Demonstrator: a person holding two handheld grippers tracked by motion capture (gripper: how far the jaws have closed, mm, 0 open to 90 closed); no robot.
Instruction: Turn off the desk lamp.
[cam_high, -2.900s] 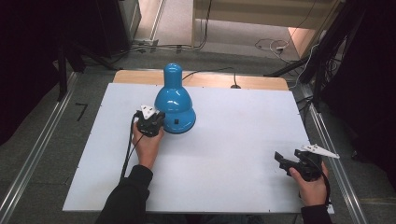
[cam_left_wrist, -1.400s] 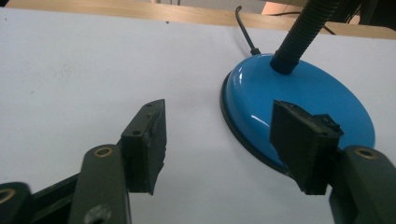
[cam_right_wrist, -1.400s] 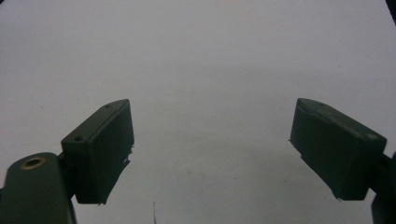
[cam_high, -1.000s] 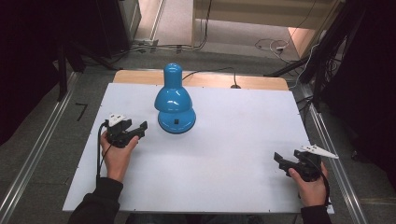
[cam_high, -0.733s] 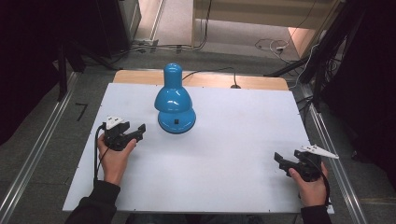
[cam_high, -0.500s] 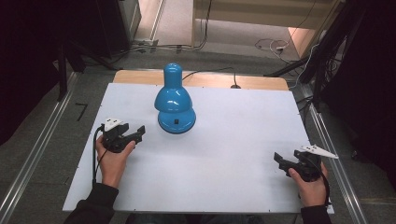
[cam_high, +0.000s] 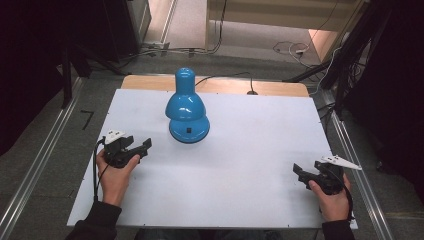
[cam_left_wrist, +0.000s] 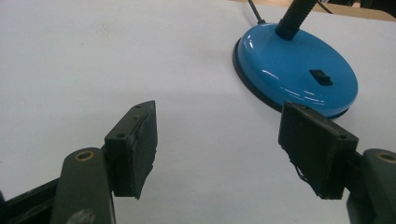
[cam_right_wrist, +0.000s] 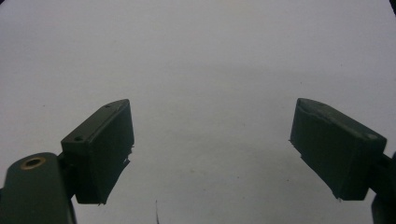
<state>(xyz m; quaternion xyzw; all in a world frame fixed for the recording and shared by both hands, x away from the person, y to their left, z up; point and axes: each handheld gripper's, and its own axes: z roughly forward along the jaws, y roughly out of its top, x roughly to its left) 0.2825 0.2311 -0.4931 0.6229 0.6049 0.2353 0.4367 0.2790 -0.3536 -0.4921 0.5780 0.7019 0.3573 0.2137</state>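
A glossy blue desk lamp (cam_high: 187, 111) with a round domed base, a black rim beneath it and a bell-shaped shade is seen standing upright on the white table (cam_high: 240, 165), toward the far middle of it; in the high view the shade is seen from above, covering much of the base, and a small black rocker switch is shown on the near face of the base; in the left gripper view the base (cam_left_wrist: 299, 77) is seen with bright reflections on its curved top, a black ribbed neck rising from its far side, and a dark cable running off behind it toward the far edge of the table.

The left gripper (cam_high: 131, 148) is held by a hand at the near left of the table, with the lamp ahead of it and to its right; the lamp is not touched, and bare table is seen between it and the 2 fingers; in the left gripper view the base is shown just beyond the right-hand finger (cam_left_wrist: 315, 149), partly overlapped by it in the picture, while nothing lies between the fingers; the fingers are spread wide and have just been widening a little further, with nothing gripped.

The right gripper (cam_high: 306, 176) is held at the near right corner, well apart from the lamp; its 2 fingers (cam_right_wrist: 100, 149) are spread wide over bare white table, and nothing is held.
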